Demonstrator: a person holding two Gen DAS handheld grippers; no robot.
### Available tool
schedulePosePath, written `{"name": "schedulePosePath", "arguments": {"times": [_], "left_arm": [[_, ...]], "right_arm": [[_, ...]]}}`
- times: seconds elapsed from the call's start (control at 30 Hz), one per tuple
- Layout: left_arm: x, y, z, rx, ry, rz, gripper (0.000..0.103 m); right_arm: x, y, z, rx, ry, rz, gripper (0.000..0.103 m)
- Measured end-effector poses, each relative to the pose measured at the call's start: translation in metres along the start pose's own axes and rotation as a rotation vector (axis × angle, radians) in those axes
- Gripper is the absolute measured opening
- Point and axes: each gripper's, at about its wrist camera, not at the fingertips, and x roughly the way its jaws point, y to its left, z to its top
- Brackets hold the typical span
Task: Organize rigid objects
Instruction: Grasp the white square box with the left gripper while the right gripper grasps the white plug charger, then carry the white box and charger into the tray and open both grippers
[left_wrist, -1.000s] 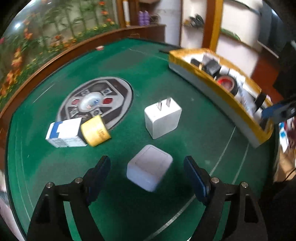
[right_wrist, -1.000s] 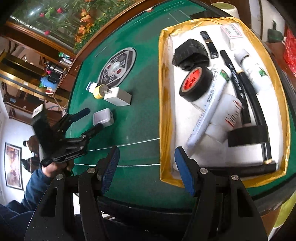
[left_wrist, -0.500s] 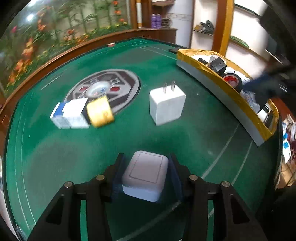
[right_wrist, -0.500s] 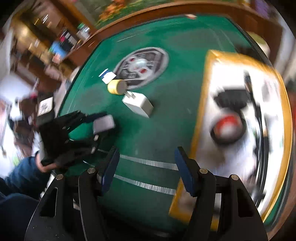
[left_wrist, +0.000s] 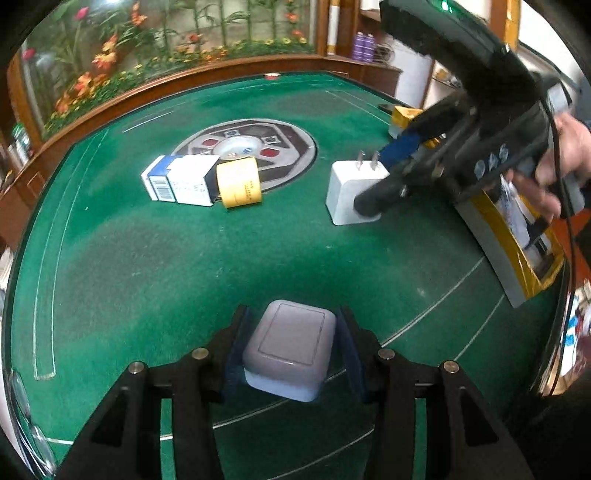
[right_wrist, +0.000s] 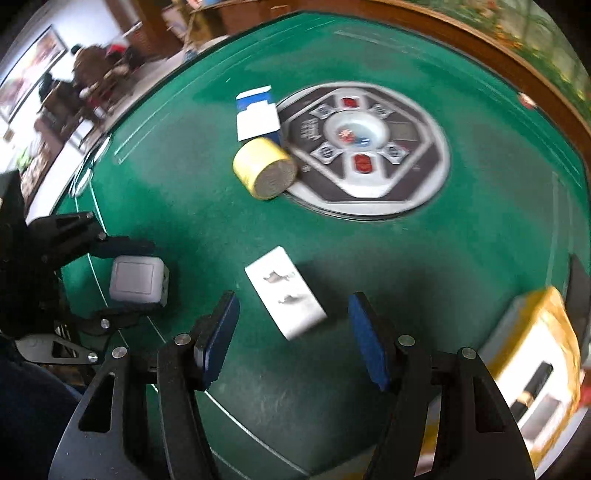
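Note:
My left gripper (left_wrist: 291, 350) is shut on a white cube plug adapter (left_wrist: 290, 349), held just above the green felt; it also shows in the right wrist view (right_wrist: 138, 280). My right gripper (right_wrist: 291, 332) is open and hovers over a white wall charger (right_wrist: 286, 293) with two prongs up, which sits between its fingers. In the left wrist view the charger (left_wrist: 351, 195) lies mid-table with the right gripper (left_wrist: 384, 177) reaching over it. A yellow tape roll (left_wrist: 239, 181) and a blue-white box (left_wrist: 181, 183) lie together to the left.
A gold-rimmed white tray (left_wrist: 517, 266) with several items stands on the right side of the table. A round grey emblem (right_wrist: 364, 151) marks the table centre. A wooden rail (left_wrist: 147, 92) edges the green felt.
My left gripper has closed on the cube adapter and lifted it slightly. My right gripper has swung from the tray over to the wall charger.

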Motion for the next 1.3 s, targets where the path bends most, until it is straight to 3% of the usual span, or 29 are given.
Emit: {"name": "schedulePosePath", "arguments": {"times": [0.07,0.13,0.33,0.6,0.97,1.3], "left_arm": [[-0.001,0.001,-0.002,-0.03,-0.008,0.005,0.047],[-0.001,0.002,-0.002,-0.055,-0.015,0.015,0.047],[-0.005,-0.003,0.002,-0.1,-0.031,-0.021,0.047],[-0.006,-0.025,0.016,-0.057,-0.045,-0.093,0.047],[-0.016,-0.087,0.064,0.096,-0.132,-0.222,0.047],[-0.003,-0.151,0.096,0.187,-0.131,-0.316,0.047]], "right_arm": [[0.004,0.006,0.001,-0.018,0.002,-0.027,0.03],[0.002,0.008,-0.001,0.01,0.011,-0.031,0.025],[-0.02,0.003,-0.034,0.232,-0.053,0.071,0.022],[-0.052,0.021,-0.096,0.45,-0.162,0.176,0.022],[-0.129,-0.008,-0.174,0.691,-0.359,0.101,0.022],[-0.174,-0.069,-0.225,0.843,-0.431,0.011,0.022]]}}
